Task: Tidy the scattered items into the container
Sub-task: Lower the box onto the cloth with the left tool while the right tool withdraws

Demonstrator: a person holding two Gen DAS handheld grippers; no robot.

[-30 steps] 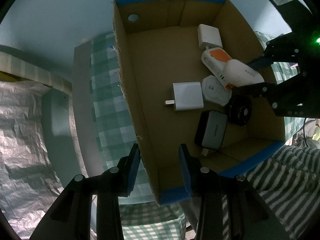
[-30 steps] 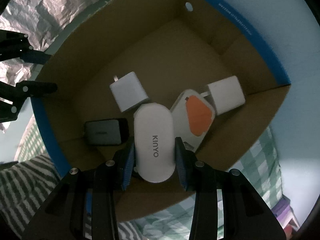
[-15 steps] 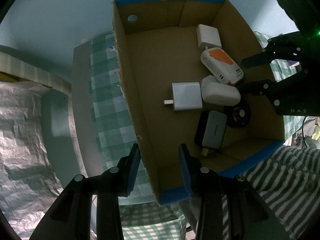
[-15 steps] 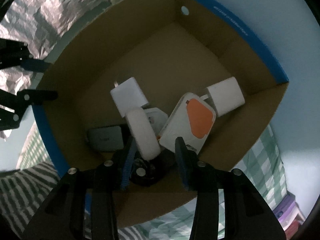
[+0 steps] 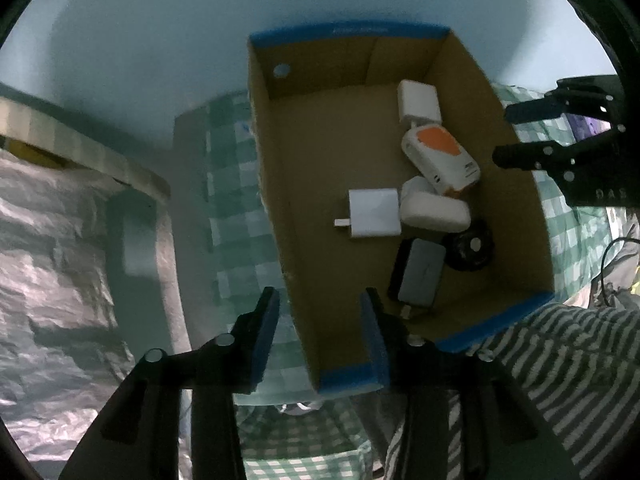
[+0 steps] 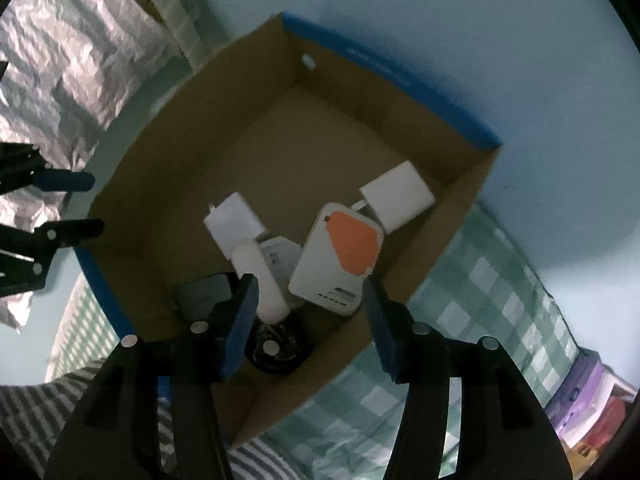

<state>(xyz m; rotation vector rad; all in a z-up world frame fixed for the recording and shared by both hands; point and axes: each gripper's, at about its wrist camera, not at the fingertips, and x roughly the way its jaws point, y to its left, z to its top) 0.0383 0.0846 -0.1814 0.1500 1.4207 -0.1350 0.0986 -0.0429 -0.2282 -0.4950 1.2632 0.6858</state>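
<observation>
The black body of the right gripper (image 5: 520,136) bears pale letters reading "DAS"; printing on the cardboard box (image 5: 352,32) rim is illegible.

Open cardboard box (image 5: 280,184) with blue-taped rim, upright on checked cloth. Inside, clustered at one side: two white square plug adapters (image 5: 374,213) (image 5: 419,101), white-and-orange device (image 5: 440,156) tilted, white oval pod (image 5: 435,212) on edge, grey charger (image 5: 422,276), black round disc (image 5: 470,245).

light: dim, bluish – blur: soft throughout – edges: fisheye bending, black corners – shadows: box (image 5: 520,184) interior dark
</observation>
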